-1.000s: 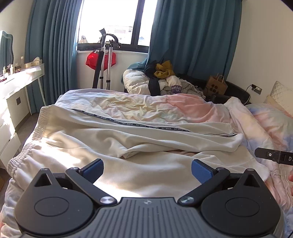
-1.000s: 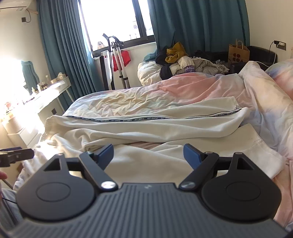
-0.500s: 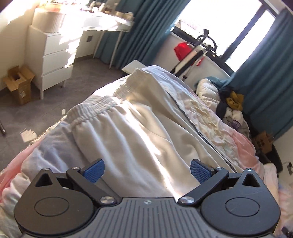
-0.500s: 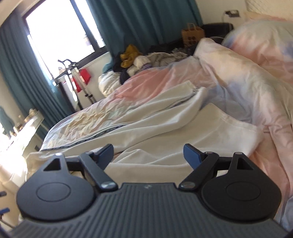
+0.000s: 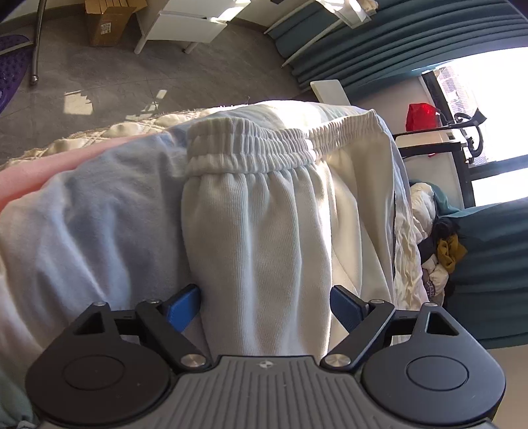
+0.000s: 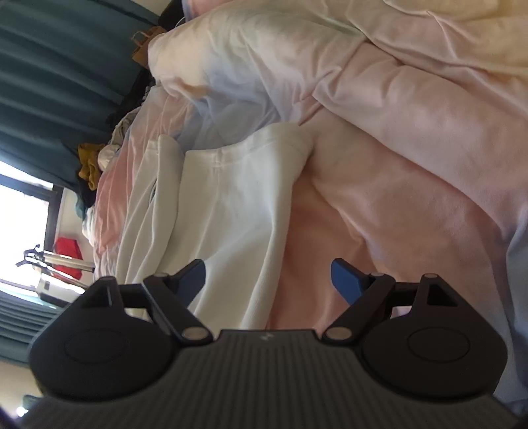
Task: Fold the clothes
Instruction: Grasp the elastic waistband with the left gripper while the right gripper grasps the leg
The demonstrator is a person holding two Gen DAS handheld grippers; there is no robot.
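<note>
White sweatpants lie spread across the bed. In the left wrist view their gathered elastic waistband (image 5: 264, 145) is near the bed's edge and the upper leg fabric (image 5: 264, 250) runs between my open left gripper's (image 5: 265, 307) blue pads. In the right wrist view a pant leg (image 6: 231, 214) ends in a hem (image 6: 264, 145) on the pink duvet. My right gripper (image 6: 269, 280) is open, its left pad over the white leg, its right pad over the duvet.
The pink and blue duvet (image 6: 412, 148) is rumpled beside the pants. Beyond the bed edge are grey floor (image 5: 148, 66), a cardboard box (image 5: 109, 23), white furniture legs, teal curtains (image 5: 379, 43), a window with a red bag (image 5: 422, 117) and a clothes pile (image 5: 442, 254).
Both grippers have rolled sideways and dropped close to the pants. The left one moved to the waistband end, the right one to the leg hem end. Both stay open.
</note>
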